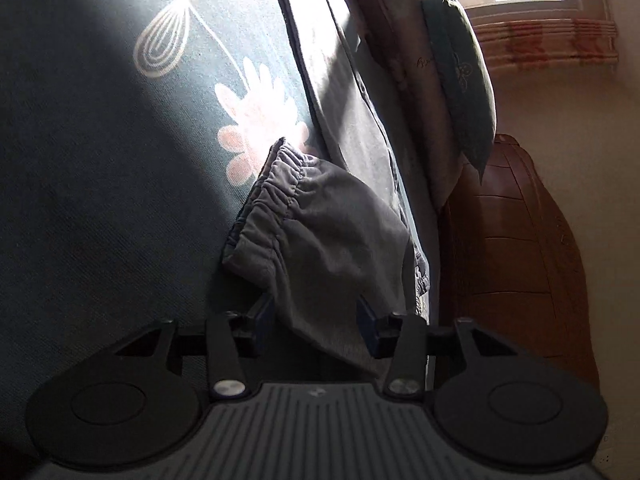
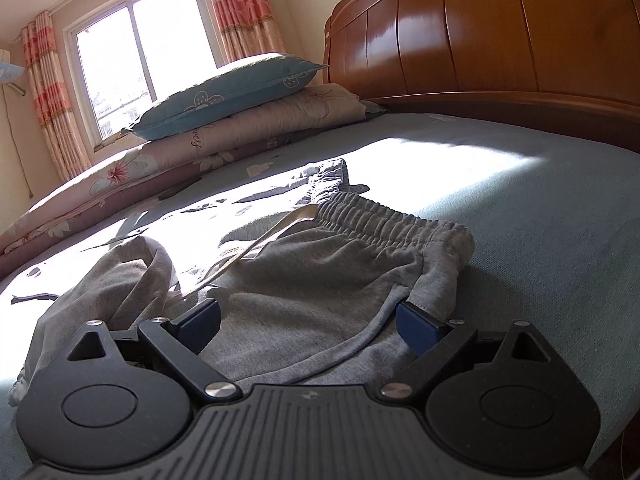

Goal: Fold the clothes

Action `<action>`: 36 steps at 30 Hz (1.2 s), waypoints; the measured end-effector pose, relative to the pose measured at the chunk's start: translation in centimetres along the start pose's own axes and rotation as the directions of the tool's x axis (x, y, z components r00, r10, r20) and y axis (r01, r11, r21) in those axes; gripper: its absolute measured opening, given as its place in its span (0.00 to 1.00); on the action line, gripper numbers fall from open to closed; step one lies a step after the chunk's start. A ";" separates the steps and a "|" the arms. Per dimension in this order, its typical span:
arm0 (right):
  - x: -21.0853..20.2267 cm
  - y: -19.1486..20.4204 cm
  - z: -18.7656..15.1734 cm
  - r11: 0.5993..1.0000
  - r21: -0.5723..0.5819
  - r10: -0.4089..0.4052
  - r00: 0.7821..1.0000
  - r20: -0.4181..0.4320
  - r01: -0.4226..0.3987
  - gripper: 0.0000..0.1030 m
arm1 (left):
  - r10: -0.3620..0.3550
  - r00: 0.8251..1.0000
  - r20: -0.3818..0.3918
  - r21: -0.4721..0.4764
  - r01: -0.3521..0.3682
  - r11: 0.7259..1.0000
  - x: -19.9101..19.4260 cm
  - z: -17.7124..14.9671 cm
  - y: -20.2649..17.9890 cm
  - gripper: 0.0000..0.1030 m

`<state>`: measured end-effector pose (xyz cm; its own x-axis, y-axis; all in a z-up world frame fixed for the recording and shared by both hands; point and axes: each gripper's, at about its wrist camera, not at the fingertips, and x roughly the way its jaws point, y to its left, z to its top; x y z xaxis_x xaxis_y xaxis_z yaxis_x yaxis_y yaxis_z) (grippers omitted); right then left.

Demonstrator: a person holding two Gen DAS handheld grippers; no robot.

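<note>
Item: grey sweatpants (image 2: 320, 280), elastic waistband (image 2: 392, 220) and pale drawstring (image 2: 260, 240), lying on the blue floral bedsheet (image 2: 540, 208) of the bed, toward the wooden headboard (image 2: 480, 40) end, with stacked pillows (image 2: 232, 92) beyond at the window side.

Lie: partly bunched, not flat. In the right wrist view the waistband runs crosswise ahead of the fingers, and loose cloth heaps at the left. Whether this is a fold half made or a garment still to be spread, the pictures do not settle.

Right hand-held gripper (image 2: 308, 320): directly over the garment, just behind the waistband; fingers spread wide, cloth lying between and under them, nothing pinched. Released.

Left hand-held gripper (image 1: 316, 320): the waistband end (image 1: 276, 196) stands straight ahead of it. Grey cloth passes between the blue pads (image 1: 368, 316), which stand apart with the fabric filling the gap. Whether the pads actually pinch the cloth or merely flank it, I cannot tell.

Relation governing the next move: both hand-held grippers sit at the garment, the waistband just ahead of each.
</note>
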<state>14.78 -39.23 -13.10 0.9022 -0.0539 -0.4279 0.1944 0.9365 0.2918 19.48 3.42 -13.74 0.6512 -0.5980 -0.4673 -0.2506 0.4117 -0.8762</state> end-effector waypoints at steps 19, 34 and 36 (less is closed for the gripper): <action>0.3 0.2 0.3 0.999 0.015 0.042 0.999 -0.010 -0.042 0.94 | -0.046 0.983 0.178 -0.214 0.084 0.973 6.6 -5.1 -0.9 0.68; 0.2 -0.9 0.5 0.992 0.084 0.091 0.996 -0.019 -0.089 0.94 | -0.125 0.930 0.345 -0.173 0.193 0.966 5.3 -1.3 -0.4 0.74; 0.1 -0.6 0.4 0.993 0.075 0.096 0.995 -0.020 -0.094 0.94 | -0.167 0.916 0.365 -0.151 0.236 0.960 4.8 -1.6 -0.3 0.74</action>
<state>14.93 -39.98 -12.97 0.9088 0.0429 -0.4150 0.1371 0.9088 0.3941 21.55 -0.72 -15.91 0.8997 -0.3658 -0.2382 -0.1954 0.1505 -0.9691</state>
